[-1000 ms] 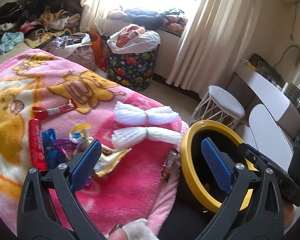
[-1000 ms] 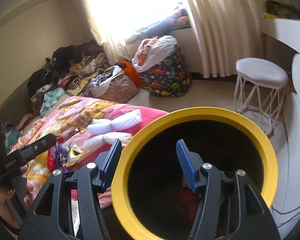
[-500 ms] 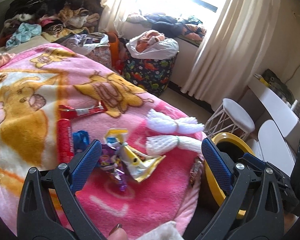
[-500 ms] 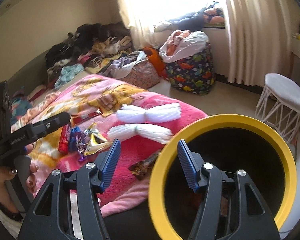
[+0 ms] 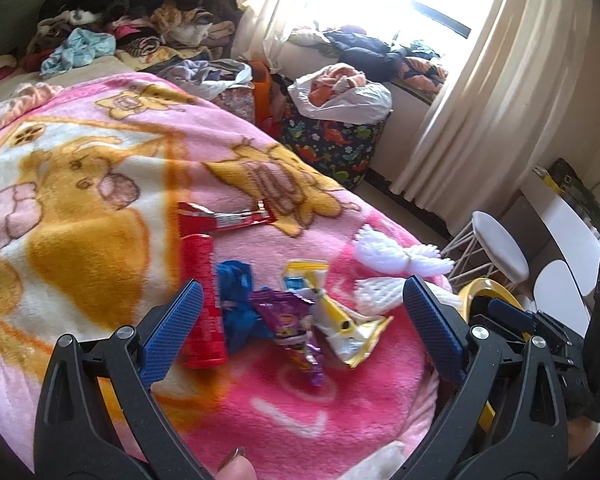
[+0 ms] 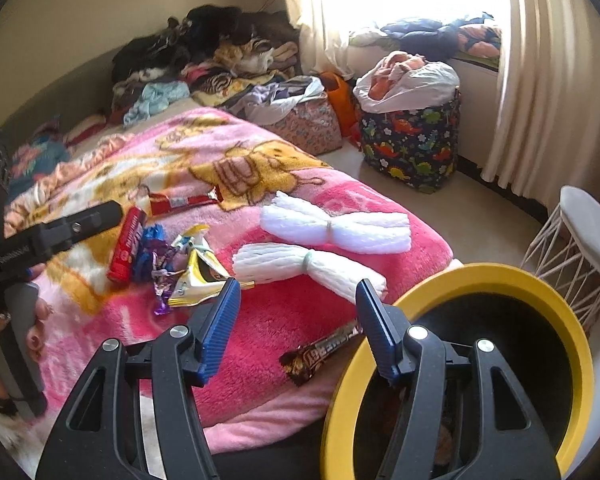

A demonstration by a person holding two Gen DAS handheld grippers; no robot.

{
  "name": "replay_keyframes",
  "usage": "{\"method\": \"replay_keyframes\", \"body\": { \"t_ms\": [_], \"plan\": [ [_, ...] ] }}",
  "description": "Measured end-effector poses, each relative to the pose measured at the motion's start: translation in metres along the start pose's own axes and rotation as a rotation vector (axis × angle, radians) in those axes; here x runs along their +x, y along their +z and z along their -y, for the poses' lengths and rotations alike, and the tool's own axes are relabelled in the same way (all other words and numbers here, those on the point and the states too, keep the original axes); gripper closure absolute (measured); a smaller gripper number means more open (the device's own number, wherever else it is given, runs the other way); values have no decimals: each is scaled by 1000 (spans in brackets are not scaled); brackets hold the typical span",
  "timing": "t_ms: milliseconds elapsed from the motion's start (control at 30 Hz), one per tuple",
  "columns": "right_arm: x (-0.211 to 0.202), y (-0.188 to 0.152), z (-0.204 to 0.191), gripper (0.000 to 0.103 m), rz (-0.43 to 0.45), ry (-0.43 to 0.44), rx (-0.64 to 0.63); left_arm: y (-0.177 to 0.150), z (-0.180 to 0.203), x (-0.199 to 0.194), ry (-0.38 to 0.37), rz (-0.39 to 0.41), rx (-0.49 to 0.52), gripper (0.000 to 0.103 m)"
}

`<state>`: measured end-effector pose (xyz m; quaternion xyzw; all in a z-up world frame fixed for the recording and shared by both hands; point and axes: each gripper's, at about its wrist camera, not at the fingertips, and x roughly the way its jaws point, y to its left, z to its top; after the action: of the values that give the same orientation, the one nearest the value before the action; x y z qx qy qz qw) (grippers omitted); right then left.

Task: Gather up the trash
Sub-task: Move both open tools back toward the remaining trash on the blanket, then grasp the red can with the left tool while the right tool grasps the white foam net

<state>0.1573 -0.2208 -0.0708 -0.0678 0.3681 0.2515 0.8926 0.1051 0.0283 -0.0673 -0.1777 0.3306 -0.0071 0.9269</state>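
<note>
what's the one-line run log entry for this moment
phase: approach | left gripper: open, empty, over wrappers | right gripper: open, empty, near chocolate bar wrapper | yellow-rimmed bin: beside bed

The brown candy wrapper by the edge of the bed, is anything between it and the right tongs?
Nothing visible is. The brown candy wrapper lies alone on the pink blanket, just ahead of the open, empty right tongs. The yellow-rimmed bin stands right beside it, with nothing between.

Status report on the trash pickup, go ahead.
Left gripper and right gripper open, empty. Wrappers and chocolate bar lie on pink blanket; yellow-rimmed bin beside the bed. Nothing blocks them.
</note>
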Motion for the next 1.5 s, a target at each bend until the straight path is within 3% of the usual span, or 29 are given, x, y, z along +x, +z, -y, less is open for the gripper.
{"method": "replay_keyframes", "body": {
  "t_ms": [433,500,667,733,767,867,1033,1133,1500],
  "plan": [
    [57,23,10,45,-134,-31,-96,-6,-41,14,74,-71,-66,11],
    [66,24,12,45,-163,-34,-106,-10,-46,17,74,-91,-78,15],
    [87,22,14,45,-235,-18,-117,-19,-53,29,51,-154,-105,40],
    [92,22,14,46,-257,-6,-110,-22,-54,32,43,-171,-112,46],
    [94,22,14,48,-264,-6,-112,-23,-55,33,41,-178,-116,49],
    [99,21,11,71,-284,-16,-131,-26,-57,35,35,-190,-123,55],
    [94,16,9,85,-274,-15,-126,-29,-56,37,36,-211,-120,66],
    [86,14,8,87,-240,-6,-101,-30,-57,37,37,-218,-127,76],
    [41,15,-1,88,-115,79,21,-23,-47,23,24,-178,-92,77]
  ]
}}
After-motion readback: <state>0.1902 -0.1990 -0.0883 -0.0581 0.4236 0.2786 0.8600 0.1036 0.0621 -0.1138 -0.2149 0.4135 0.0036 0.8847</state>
